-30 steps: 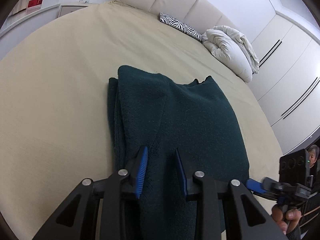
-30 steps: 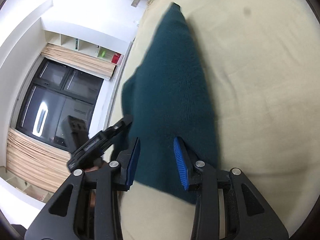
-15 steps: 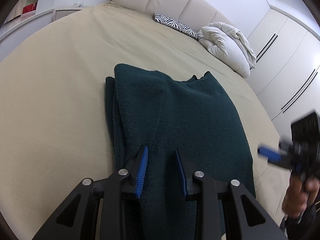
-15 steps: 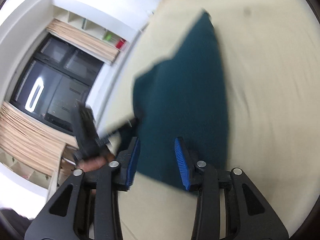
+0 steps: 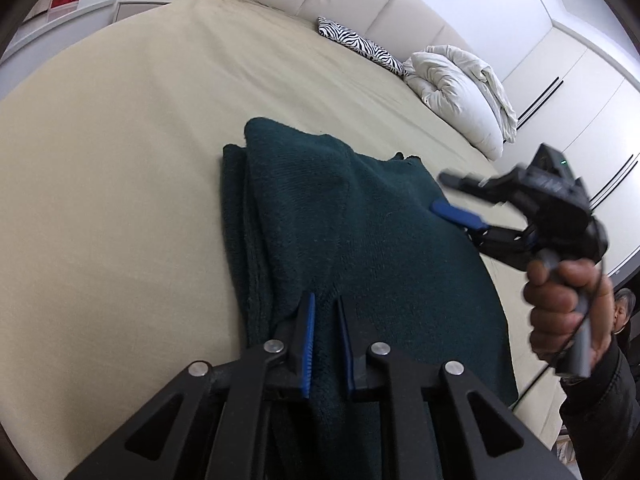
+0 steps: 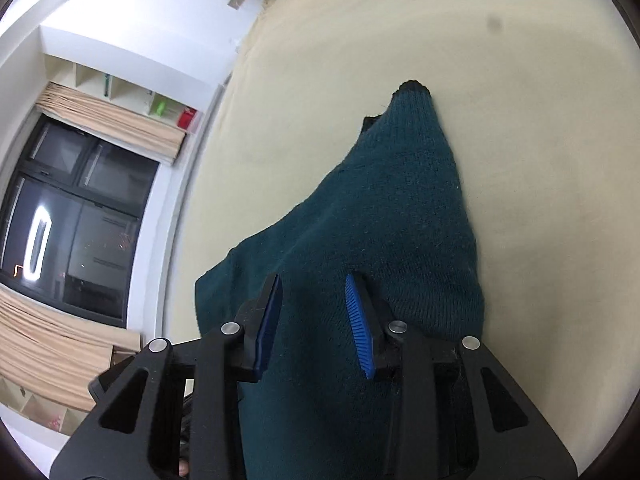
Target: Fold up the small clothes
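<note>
A dark green knitted garment (image 5: 360,240) lies folded on the beige bed (image 5: 120,160); it also shows in the right wrist view (image 6: 384,248). My left gripper (image 5: 325,304) sits at the garment's near edge, its jaws narrowly apart with a fold of the knit between them. My right gripper (image 6: 314,288) is open and hovers over the garment; in the left wrist view it (image 5: 456,200) is held above the garment's right side, with nothing between its fingers.
A zebra-print pillow (image 5: 360,44) and a white bundled duvet (image 5: 464,92) lie at the head of the bed. White wardrobe doors (image 5: 592,112) stand at the right. A dark window (image 6: 72,220) with shelves above is beside the bed.
My right gripper has lifted and swung in over the garment's right side. My left gripper's jaws have narrowed on the knit at the near edge.
</note>
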A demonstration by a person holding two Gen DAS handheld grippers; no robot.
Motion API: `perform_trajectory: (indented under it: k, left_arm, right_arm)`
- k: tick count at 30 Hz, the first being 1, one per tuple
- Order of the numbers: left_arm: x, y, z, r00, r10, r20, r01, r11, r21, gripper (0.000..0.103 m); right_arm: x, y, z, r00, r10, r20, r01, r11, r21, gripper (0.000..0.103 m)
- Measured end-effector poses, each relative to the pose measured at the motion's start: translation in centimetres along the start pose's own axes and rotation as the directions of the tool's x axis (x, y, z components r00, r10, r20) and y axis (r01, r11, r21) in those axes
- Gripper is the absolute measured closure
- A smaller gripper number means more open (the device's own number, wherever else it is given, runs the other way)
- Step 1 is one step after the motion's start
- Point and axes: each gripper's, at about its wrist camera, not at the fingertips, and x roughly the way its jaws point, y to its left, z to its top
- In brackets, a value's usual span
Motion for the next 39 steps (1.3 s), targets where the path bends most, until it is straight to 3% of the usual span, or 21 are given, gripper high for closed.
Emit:
perform_trajectory:
  k: [2, 4, 7, 8, 10, 11, 13, 17, 19, 21, 23, 24, 26, 29, 32, 35, 39]
  left_arm:
    - [0.1, 0.4, 0.1, 1.0, -0.017, -0.007, 0.017, 1.0, -0.019, 0.087]
    - [0.2, 0.1, 0.1, 1.0, -0.005, -0.01, 0.005, 1.0, -0.003, 0.087]
    - [0.2, -0.2, 0.0, 1.0, 0.014, -0.01, -0.014, 1.0, 0.012, 0.087]
    - [0.2, -0.2, 0.0, 1.0, 0.014, -0.01, -0.013, 1.0, 0.011, 0.087]
    - [0.3, -0.1, 0.0, 1.0, 0.007, -0.011, -0.007, 1.0, 0.006, 0.087]
    - [0.3, 0.0, 0.0, 1.0, -0.003, -0.01, 0.003, 1.0, 0.0, 0.087]
    - [0.3, 0.2, 0.1, 1.0, -0.02, -0.012, 0.02, 1.0, -0.011, 0.088]
    - [0.2, 0.2, -0.1, 1.0, -0.03, -0.004, 0.03, 0.999, -0.012, 0.088]
    - [0.2, 0.2, -0.2, 0.999, -0.032, -0.001, 0.032, 0.999, -0.016, 0.088]
    - [0.3, 0.2, -0.2, 1.0, -0.031, -0.001, 0.031, 0.999, -0.017, 0.088]
    - [0.3, 0.1, -0.3, 1.0, -0.031, -0.003, 0.031, 0.999, -0.015, 0.088]
    - [0.4, 0.0, -0.3, 1.0, -0.027, -0.006, 0.027, 1.0, -0.013, 0.088]
    - [0.3, 0.5, -0.2, 1.0, -0.027, -0.006, 0.027, 0.999, -0.023, 0.088]
    - [-0.7, 1.0, 0.2, 0.998, -0.064, 0.018, 0.065, 0.996, -0.062, 0.086]
    - [-2.7, 1.3, 0.2, 0.997, -0.076, 0.034, 0.079, 0.993, -0.091, 0.072]
    - [-4.9, 1.5, -0.6, 0.997, -0.035, 0.064, 0.042, 0.992, -0.12, 0.014]
    - [-4.6, 3.3, -1.7, 0.995, -0.098, 0.0, 0.095, 0.969, -0.227, 0.018]
  right_arm:
    - [-0.9, 1.4, 0.7, 0.997, 0.08, 0.014, -0.08, 0.997, 0.021, 0.057]
    - [-1.2, 3.5, 1.3, 0.987, 0.159, 0.015, -0.159, 0.987, -0.012, 0.053]
    - [1.7, 6.5, 1.7, 0.976, 0.193, -0.098, -0.198, 0.979, -0.039, 0.05]
    - [3.3, 7.2, 1.8, 0.971, 0.19, -0.143, -0.199, 0.979, -0.047, 0.05]
    - [6.2, 7.0, 1.8, 0.976, 0.108, -0.19, -0.119, 0.992, -0.049, 0.051]
    - [7.9, 6.5, 1.8, 0.981, 0.051, -0.186, -0.063, 0.996, -0.062, 0.057]
    - [8.3, 5.6, 2.2, 0.989, 0.06, -0.137, -0.071, 0.994, -0.08, 0.058]
    - [5.7, 6.7, 2.0, 0.986, 0.086, -0.141, -0.096, 0.994, -0.06, 0.054]
    - [2.2, 6.8, 1.3, 0.978, 0.174, -0.115, -0.181, 0.982, -0.059, 0.053]
    - [-1.1, 6.2, -0.2, 0.968, 0.234, -0.093, -0.241, 0.968, -0.072, 0.047]
    - [-3.0, 4.0, -1.8, 0.969, 0.233, -0.077, -0.238, 0.97, -0.054, 0.039]
    - [-3.4, 2.2, -2.7, 0.974, 0.21, -0.08, -0.213, 0.977, -0.033, 0.04]
    - [-2.7, 0.1, -4.1, 0.971, 0.232, -0.058, -0.234, 0.972, -0.023, 0.058]
    - [-3.8, 0.0, -4.2, 0.975, 0.214, -0.054, -0.215, 0.976, -0.02, 0.057]
    - [-7.1, 0.6, -4.9, 0.982, 0.185, 0.029, -0.183, 0.982, -0.047, 0.04]
    - [-11.4, 0.2, -6.1, 0.986, 0.146, 0.085, -0.137, 0.986, -0.097, 0.032]
    - [-13.1, -3.2, -6.9, 0.995, 0.09, 0.05, -0.089, 0.996, -0.026, 0.031]
